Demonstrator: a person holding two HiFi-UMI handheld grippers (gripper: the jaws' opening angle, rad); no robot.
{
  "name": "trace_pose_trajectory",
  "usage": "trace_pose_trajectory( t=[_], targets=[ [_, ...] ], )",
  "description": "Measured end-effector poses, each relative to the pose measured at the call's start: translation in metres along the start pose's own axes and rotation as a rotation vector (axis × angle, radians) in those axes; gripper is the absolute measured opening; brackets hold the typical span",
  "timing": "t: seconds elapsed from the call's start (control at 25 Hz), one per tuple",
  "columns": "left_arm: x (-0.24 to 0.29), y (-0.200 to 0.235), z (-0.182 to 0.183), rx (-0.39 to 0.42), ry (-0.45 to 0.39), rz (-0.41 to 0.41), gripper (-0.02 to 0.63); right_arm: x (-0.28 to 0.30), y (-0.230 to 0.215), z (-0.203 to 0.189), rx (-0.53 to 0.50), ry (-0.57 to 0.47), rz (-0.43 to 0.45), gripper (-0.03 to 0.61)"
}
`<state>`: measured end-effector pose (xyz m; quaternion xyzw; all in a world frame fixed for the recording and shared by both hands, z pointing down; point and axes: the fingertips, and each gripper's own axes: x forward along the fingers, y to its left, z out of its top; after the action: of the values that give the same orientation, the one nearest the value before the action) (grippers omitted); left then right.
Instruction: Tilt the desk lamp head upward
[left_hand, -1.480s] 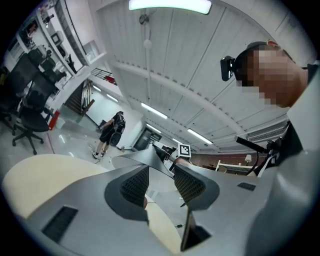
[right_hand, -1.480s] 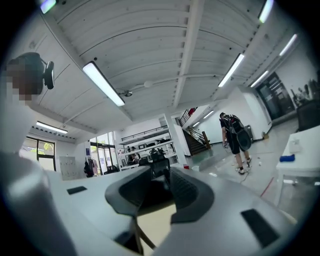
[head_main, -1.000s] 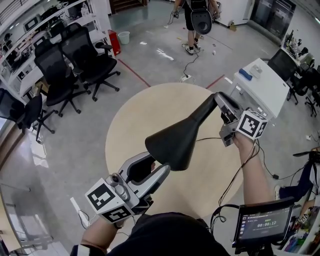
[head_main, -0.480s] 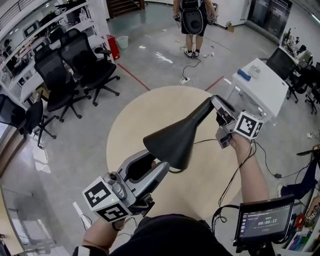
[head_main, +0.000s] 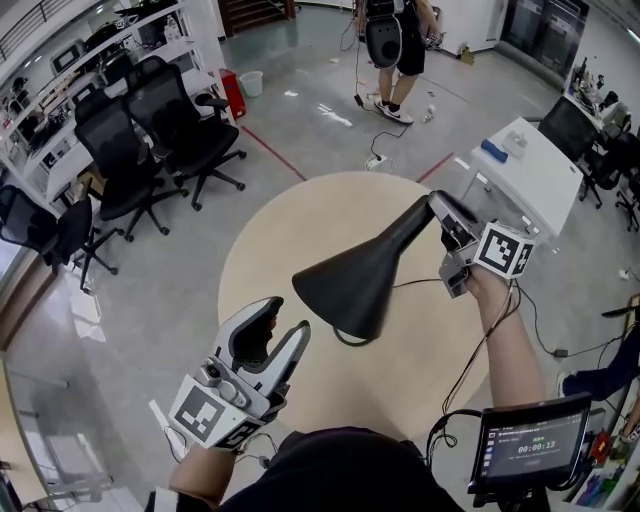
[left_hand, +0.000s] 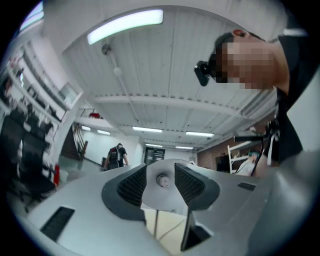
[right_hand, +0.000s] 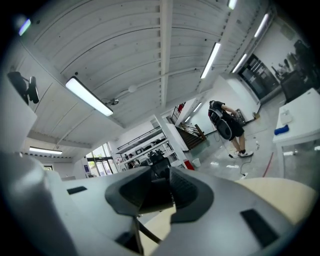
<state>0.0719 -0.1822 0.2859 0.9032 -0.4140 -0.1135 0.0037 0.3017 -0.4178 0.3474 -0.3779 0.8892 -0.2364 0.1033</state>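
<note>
The black desk lamp's cone-shaped head (head_main: 350, 285) hangs over the round beige table (head_main: 290, 215), its open mouth facing down and toward me. Its thin neck (head_main: 415, 228) slopes up and right into my right gripper (head_main: 447, 212), which is shut on it. The right gripper view shows that dark neck (right_hand: 156, 186) pinched between the pads. My left gripper (head_main: 283, 318) sits lower left of the lamp head, apart from it, open and holding nothing. In the left gripper view the left gripper (left_hand: 160, 182) points slightly upward at the ceiling. The lamp's base is hidden under the head.
A black cable (head_main: 425, 282) runs across the table from under the lamp. Black office chairs (head_main: 150, 110) stand on the floor at left, and a white desk (head_main: 525, 165) at right. A person (head_main: 395, 35) stands far back. A small screen (head_main: 525, 445) sits at lower right.
My left gripper has drawn back down and left from the lamp head's edge and rolled over. The lamp and the right gripper have stayed where they were.
</note>
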Motion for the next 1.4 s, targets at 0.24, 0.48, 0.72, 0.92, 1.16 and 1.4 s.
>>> trace_pose_trajectory(
  t=[0.24, 0.48, 0.72, 0.92, 1.16, 1.4],
  targets=[
    [0.014, -0.009, -0.001, 0.472, 0.072, 0.002, 0.166, -0.003, 0.005, 0.002, -0.050, 0.044, 0.004, 0.117],
    [0.020, -0.005, 0.001, 0.423, 0.068, 0.002, 0.166, -0.004, 0.016, 0.002, -0.170, 0.087, 0.003, 0.115],
    [0.022, 0.002, 0.015, 0.486, 0.050, 0.019, 0.166, -0.001, 0.017, -0.002, -0.143, 0.089, 0.008, 0.100],
    [0.031, 0.000, 0.030, 0.504, 0.019, -0.003, 0.166, -0.005, 0.015, -0.007, -0.121, 0.087, 0.031, 0.100],
    [0.042, -0.005, 0.041, 0.538, 0.017, -0.023, 0.166, -0.005, 0.019, -0.006, -0.190, 0.114, 0.017, 0.067],
    [0.042, -0.005, 0.046, 0.511, 0.014, -0.023, 0.166, -0.001, 0.022, -0.008, -0.103, 0.076, 0.064, 0.066]
  ],
)
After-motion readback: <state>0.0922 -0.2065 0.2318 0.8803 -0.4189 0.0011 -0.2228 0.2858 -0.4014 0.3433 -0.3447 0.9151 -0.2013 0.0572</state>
